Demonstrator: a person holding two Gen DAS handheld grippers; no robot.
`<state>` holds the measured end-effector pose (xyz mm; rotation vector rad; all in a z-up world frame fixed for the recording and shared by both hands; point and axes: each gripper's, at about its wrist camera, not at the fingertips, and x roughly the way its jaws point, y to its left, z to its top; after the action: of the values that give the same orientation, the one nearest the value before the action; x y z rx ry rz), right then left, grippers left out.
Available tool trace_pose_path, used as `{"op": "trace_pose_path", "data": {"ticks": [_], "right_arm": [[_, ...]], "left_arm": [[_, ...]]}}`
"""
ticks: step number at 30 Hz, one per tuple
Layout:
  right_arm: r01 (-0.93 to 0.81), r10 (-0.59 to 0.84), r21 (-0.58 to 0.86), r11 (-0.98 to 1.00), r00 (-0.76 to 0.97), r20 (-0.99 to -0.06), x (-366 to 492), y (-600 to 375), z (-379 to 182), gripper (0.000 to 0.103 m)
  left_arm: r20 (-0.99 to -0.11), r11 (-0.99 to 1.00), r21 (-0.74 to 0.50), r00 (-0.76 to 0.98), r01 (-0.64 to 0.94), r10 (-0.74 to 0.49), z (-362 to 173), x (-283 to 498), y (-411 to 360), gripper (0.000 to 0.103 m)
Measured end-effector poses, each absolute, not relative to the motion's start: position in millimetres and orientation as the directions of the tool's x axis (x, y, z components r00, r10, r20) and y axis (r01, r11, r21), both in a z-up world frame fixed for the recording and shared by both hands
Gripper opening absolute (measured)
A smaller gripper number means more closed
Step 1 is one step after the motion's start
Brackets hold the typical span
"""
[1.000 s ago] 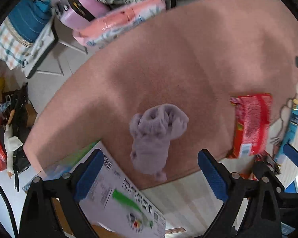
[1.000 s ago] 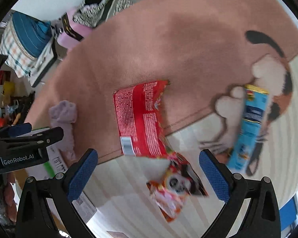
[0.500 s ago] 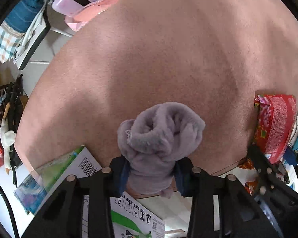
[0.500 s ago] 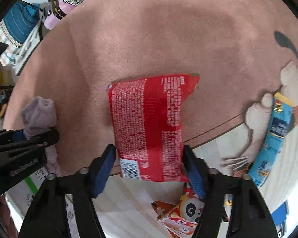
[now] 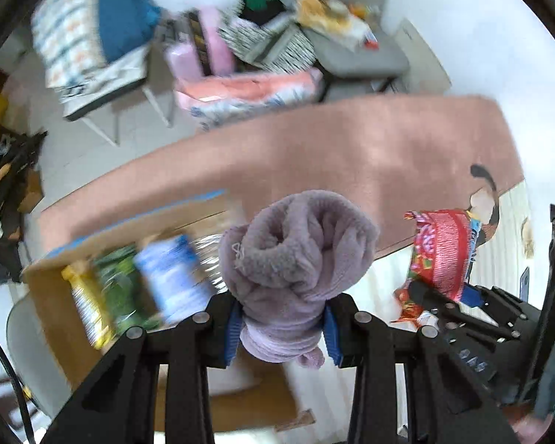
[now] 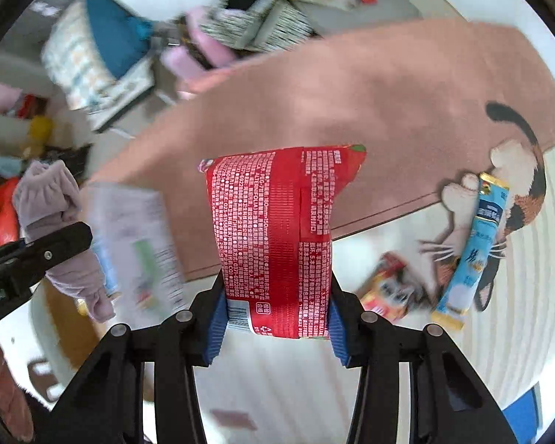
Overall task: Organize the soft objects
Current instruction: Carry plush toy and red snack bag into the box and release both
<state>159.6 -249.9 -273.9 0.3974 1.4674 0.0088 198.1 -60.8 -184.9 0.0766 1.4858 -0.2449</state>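
Lilac fleece bundle [image 5: 296, 259] squeezed in left tongs [image 5: 281, 327], red packet [image 6: 277, 236] in right tongs [image 6: 277, 327]; blue sachet [image 6: 473, 248] only rightward.

Left gripper [image 5: 281, 327]: blue pads clamped on rolled lilac fleece cloth [image 5: 296, 259], held aloft. Cardboard box [image 5: 51, 296] below-left, holding blurred packets. Pink rug [image 5: 314, 148] behind. Right gripper [image 5: 447, 296], at right edge, grips red snack bag [image 5: 440, 251].

Both grippers [image 5: 281, 327] [image 6: 277, 323] clamped, loaded.
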Motion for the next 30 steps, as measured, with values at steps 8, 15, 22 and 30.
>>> {"op": "trace_pose_path", "data": {"ticks": [8, 15, 22, 30], "right_arm": [[0.035, 0.304, 0.31, 0.95, 0.123, -0.945, 156, -130, -220, 0.048], [-0.033, 0.231, 0.229, 0.973, 0.064, -0.971, 183, -49, -244, 0.048], [-0.092, 0.074, 0.072, 0.993, 0.023, -0.997, 219, -10, -288, 0.048], [-0.101, -0.017, -0.013, 0.995, -0.04, -0.999, 238, -3, -325, 0.072]], "left_arm": [[-0.994, 1.0, -0.003, 0.109, 0.024, -0.006, -168, 142, 83, 0.033], [-0.999, 0.994, 0.016, -0.044, -0.104, 0.012, -236, 128, 161, 0.033], [-0.984, 0.988, -0.011, -0.172, -0.154, -0.038, -304, 130, 185, 0.034], [-0.965, 0.978, -0.063, -0.237, -0.198, -0.11, -336, 131, 194, 0.055]]}}
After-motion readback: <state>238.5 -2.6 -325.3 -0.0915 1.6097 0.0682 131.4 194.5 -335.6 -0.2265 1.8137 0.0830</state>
